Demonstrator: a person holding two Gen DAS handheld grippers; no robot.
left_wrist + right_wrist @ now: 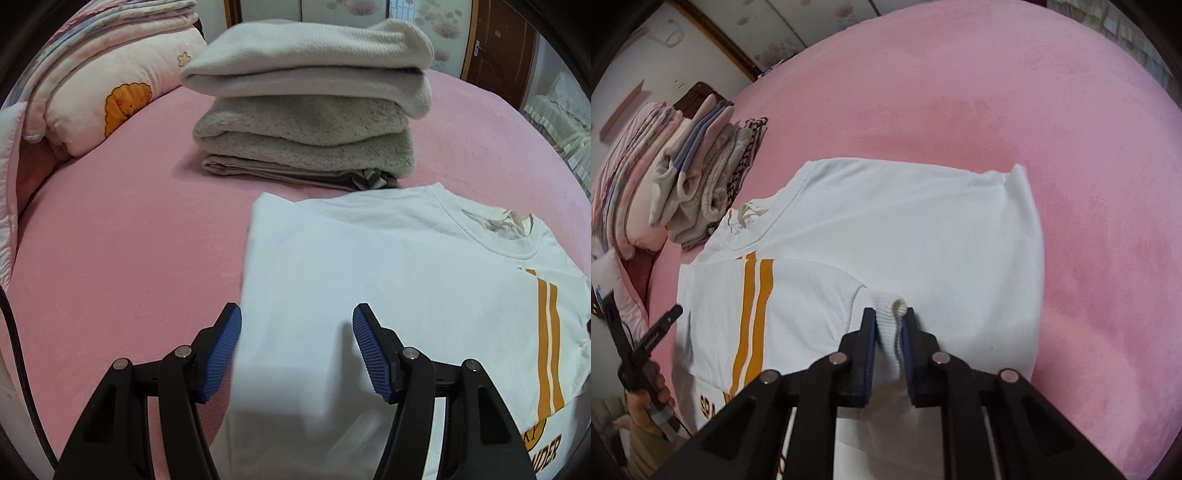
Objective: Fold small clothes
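Note:
A white sweatshirt with orange stripes and orange lettering lies on the pink bed; it also shows in the right wrist view. Its left side is folded over the front. My left gripper is open and empty, hovering over the folded left edge. My right gripper is shut on the ribbed cuff of the right sleeve, which lies across the shirt's front. The left gripper also shows in the right wrist view, at the far left, held in a hand.
A stack of folded grey and cream clothes sits just beyond the sweatshirt's collar. A pink pillow and folded quilts lie at the back left. The pink bedsheet spreads around the shirt.

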